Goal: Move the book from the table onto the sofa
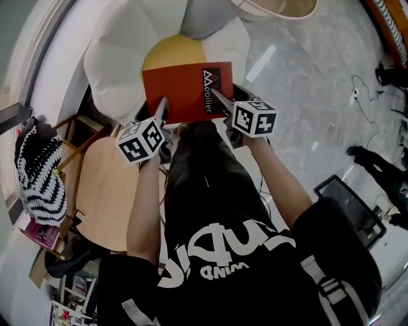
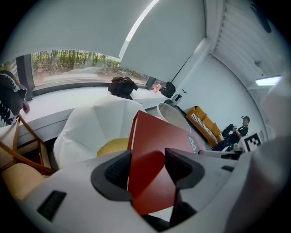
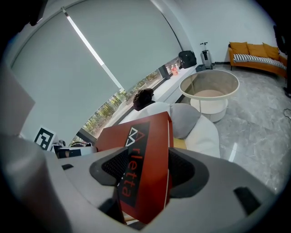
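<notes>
While aloft, tongs (image 2: 148,170) (image 3: 145,169) tight on book (image 1: 182,89)

Sofa (image 1: 115,57): white, petal-shaped; a yellow cushion (image 1: 167,54) lies at its middle, a grey cushion (image 1: 207,16) at its back.
Tabletop (image 1: 105,191): round, light wood, just beside the sofa.
Floor (image 1: 306,83): grey glossy stone; a thin cable (image 1: 356,89) lies at the right, and a round pale tub (image 1: 277,9) stands beyond the sofa.

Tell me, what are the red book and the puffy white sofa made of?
The red book looks like paper with a stiff, smooth, matte card cover: it is flat, with thin, sharp edges. The white sofa seems to be soft padded fabric, maybe plush: its petals bulge with rounded seams.
</notes>
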{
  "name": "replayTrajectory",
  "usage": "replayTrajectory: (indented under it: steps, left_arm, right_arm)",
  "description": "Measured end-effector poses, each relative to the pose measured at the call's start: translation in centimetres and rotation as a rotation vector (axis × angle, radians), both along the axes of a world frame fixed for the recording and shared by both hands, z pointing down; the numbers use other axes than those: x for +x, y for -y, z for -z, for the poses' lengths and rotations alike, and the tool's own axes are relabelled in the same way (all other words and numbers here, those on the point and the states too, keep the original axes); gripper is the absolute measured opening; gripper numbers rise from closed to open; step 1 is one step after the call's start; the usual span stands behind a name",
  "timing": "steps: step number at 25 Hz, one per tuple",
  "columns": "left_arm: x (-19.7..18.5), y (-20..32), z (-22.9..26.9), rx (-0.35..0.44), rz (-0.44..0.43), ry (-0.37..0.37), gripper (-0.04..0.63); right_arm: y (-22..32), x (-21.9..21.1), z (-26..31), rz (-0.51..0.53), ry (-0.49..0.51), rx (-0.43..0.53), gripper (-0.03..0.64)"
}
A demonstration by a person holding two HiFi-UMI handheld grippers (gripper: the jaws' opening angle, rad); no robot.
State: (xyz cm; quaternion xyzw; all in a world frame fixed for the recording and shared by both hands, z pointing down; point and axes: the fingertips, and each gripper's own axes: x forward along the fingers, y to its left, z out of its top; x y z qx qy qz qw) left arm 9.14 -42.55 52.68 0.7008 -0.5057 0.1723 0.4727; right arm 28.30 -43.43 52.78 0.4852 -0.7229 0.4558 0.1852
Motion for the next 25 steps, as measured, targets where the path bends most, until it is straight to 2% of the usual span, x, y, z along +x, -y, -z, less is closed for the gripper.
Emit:
replayTrajectory:
  steps: [12,25]
  left_arm:
    - [0.0,2.3,-8.0,-0.037,0.041,-0.017,0.239]
    - [-1.5,4.0,-18.0,-0.023,0.087,-0.004,0.239]
  right_arm:
    - [3.7,0.0,-8.0,0.047,-0.001,-0.017,0.267]
    - [5.9,-1.6,-18.3,0.079,0.016,-0.029,0.265]
